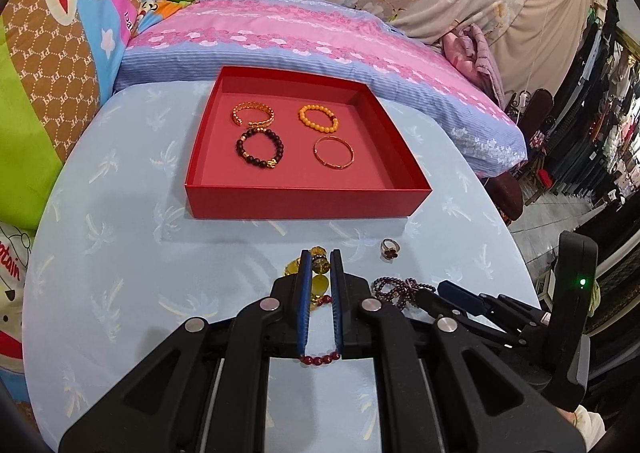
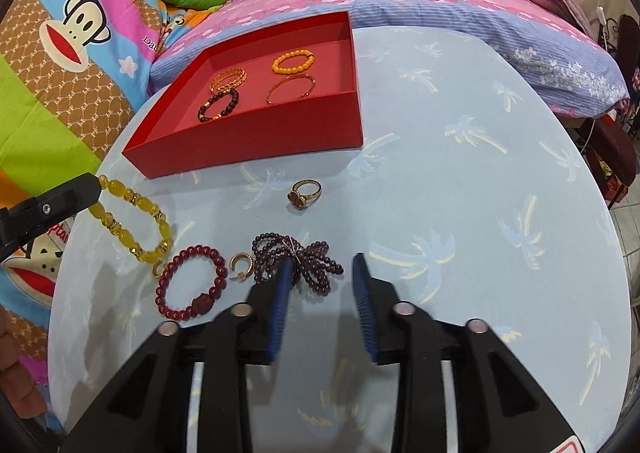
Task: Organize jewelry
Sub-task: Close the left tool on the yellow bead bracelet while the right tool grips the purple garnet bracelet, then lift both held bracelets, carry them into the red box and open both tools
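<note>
Behind the blue table (image 2: 460, 181) lies bedding. Left gripper (image 1: 320, 253) is narrowly apart around the yellow bracelet (image 2: 132, 217); right gripper (image 2: 322, 259) is open by the purple beads (image 2: 300, 261). Better close gently, then carry to the red box (image 1: 308, 203).

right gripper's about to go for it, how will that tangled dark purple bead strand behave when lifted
The purple bead strand lies in loose, overlapping loops, so it will probably hang limp and unravel rather than keep its shape. Its small round beads look smooth, so they may slip between the pads of the right gripper unless several loops are pinched. It seems light, and a push would likely drag it.
</note>
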### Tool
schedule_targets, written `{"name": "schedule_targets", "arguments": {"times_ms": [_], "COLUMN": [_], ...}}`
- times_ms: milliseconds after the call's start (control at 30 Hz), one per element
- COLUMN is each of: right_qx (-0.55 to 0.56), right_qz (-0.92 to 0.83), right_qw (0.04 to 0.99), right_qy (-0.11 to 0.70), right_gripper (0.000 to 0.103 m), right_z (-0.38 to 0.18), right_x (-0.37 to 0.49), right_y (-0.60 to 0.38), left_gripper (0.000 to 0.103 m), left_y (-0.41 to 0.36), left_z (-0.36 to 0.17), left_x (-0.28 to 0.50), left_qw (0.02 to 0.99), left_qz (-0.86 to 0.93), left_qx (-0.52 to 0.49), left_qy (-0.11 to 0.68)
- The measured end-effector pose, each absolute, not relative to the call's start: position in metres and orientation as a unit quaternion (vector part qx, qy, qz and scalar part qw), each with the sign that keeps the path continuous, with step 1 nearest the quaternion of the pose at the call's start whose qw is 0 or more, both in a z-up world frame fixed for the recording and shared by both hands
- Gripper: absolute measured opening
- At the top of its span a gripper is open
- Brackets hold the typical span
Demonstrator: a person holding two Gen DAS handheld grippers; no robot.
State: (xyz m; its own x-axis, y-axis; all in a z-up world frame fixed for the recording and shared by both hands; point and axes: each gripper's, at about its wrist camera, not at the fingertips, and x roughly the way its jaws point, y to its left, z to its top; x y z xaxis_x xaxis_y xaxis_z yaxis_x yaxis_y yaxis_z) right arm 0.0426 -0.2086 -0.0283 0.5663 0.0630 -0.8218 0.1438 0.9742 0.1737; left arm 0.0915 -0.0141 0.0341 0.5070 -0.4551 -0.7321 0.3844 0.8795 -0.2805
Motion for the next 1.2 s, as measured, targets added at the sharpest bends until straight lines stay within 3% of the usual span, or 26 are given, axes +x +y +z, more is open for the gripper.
{"name": "schedule_targets", "arguments": {"times_ms": [133, 200, 267, 333, 1200], "right_qx": [0.107, 0.108, 0.108, 0.104, 0.126], "right_qz": [-0.016, -0.013, -0.006, -0.004, 0.016], "right_qw": [0.876, 0.875, 0.875, 0.875, 0.924], "right_qy": [0.470, 0.471, 0.472, 0.473, 0.362], "right_gripper": [0.034, 0.029, 0.011, 0.008, 0.006], "right_z": [-0.034, -0.036, -0.036, -0.036, 0.072], "right_x": [0.048, 0.049, 0.049, 0.047, 0.063], "right_y": [-0.206, -0.205, -0.203, -0.201, -0.210], "left_gripper": [0.009, 0.009, 0.009, 0.009, 0.009], "left_y": [-0.013, -0.013, -0.012, -0.012, -0.013], "left_z": [0.030, 0.028, 0.027, 0.025, 0.087], "left_x": [0.094, 0.094, 0.094, 0.095, 0.112], "left_qw": [0.866, 0.865, 0.865, 0.864, 0.890], "left_qz": [-0.238, -0.237, -0.235, -0.235, -0.250], "left_qx": [-0.041, -0.040, -0.039, -0.041, -0.039], "left_qy": [0.438, 0.441, 0.442, 0.444, 0.378]}}
